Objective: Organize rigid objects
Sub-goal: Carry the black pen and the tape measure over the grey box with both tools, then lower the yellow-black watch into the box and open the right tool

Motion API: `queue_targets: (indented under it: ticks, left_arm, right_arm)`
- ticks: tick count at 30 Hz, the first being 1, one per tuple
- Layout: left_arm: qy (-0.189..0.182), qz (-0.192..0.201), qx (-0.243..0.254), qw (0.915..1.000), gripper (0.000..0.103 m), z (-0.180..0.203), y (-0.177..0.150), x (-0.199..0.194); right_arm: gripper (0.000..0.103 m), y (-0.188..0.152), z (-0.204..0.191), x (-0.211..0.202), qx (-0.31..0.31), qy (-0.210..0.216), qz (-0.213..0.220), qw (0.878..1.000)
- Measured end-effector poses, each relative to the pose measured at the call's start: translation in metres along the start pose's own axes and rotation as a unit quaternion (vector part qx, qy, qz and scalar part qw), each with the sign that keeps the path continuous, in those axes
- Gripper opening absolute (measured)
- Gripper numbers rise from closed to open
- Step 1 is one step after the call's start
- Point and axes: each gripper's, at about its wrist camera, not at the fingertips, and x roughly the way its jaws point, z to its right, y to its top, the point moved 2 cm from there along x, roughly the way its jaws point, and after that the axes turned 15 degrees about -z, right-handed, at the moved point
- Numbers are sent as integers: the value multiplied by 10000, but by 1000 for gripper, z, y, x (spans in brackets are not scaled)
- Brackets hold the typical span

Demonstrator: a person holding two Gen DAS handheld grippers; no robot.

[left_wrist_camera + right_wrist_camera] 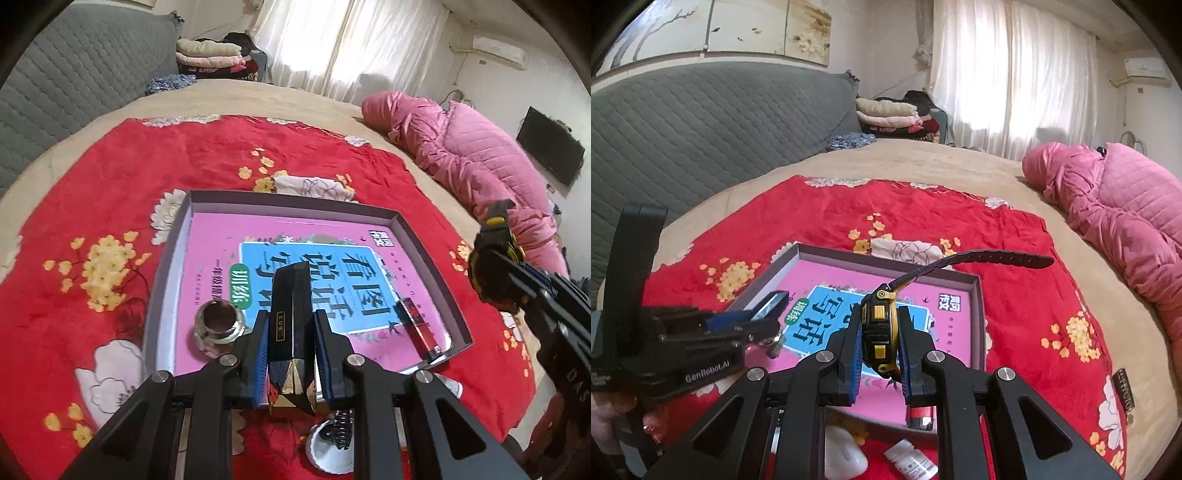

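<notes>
While my left gripper (290,354) clamps the black faceted box (290,325) above the tray (436,258), I judge it stiff, glossy and slippery; flat sides are best. From the right wrist, my right gripper (881,354) pinches the watch (880,332) by its case; rigid, but the strap flops.

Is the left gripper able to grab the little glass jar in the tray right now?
Probably not yet. The left gripper is already shut on the black faceted box, so its fingers are full. The glass jar sits uncovered just beside it in the tray, so it looks easy once the box is put down.
</notes>
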Motion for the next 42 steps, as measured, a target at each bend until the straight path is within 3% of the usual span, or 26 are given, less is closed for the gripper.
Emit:
queue_targets:
  ticks: [22,30,42]
  left_arm:
    - [-183,-272,725,9968,23,19,-7,40]
    - [-271,-403,442,9978,23,2,-4,50]
    - [-704,-453,38,9965,22,-22,3,54]
  right_arm:
    - [17,7,1,34,14,-106,-212,9997]
    - [17,-2,0,46,-1,19,-396,9992]
    - [17,-17,-16,77,-201,313,-908,9952]
